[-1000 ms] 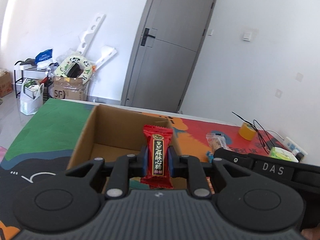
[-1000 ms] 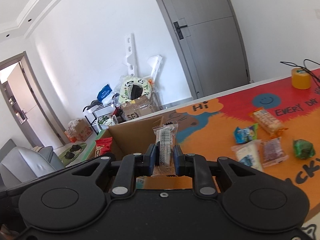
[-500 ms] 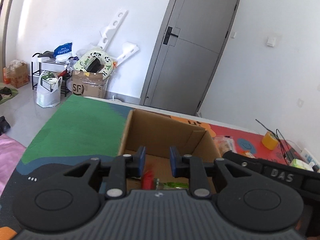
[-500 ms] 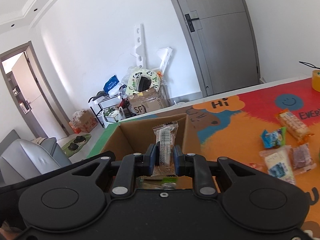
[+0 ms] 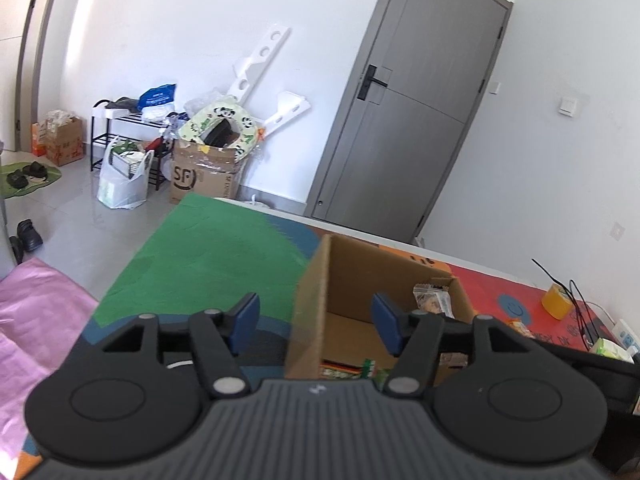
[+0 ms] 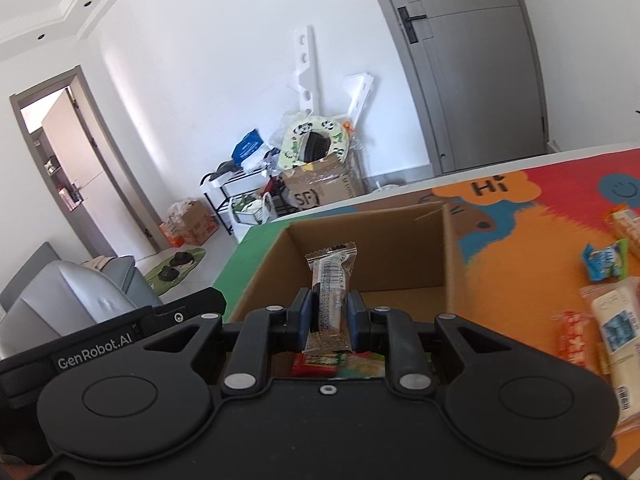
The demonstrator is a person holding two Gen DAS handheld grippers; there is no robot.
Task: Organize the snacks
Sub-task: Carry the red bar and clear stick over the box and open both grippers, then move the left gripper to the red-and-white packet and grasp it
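An open cardboard box (image 5: 316, 280) stands on the colourful table mat; it also shows in the right wrist view (image 6: 450, 248). My left gripper (image 5: 315, 322) is wide open and empty, straddling the box's left wall. Snack packets (image 5: 348, 370) lie in the box bottom. My right gripper (image 6: 329, 316) is shut on a clear-wrapped snack bar (image 6: 331, 280), held upright over the box's near side. Red and green packets (image 6: 324, 362) lie in the box beneath it.
Loose snack packets (image 6: 604, 260) lie on the orange mat right of the box. A yellow tape roll (image 5: 556, 306), cables and a power strip (image 5: 624, 330) sit at the table's far right. The green mat area (image 5: 208, 256) lies left of the box. The floor holds boxes and bags.
My left gripper opened and dropped the red candy packet into the box, then moved left over the box wall. My right gripper carried its snack bar over the box.
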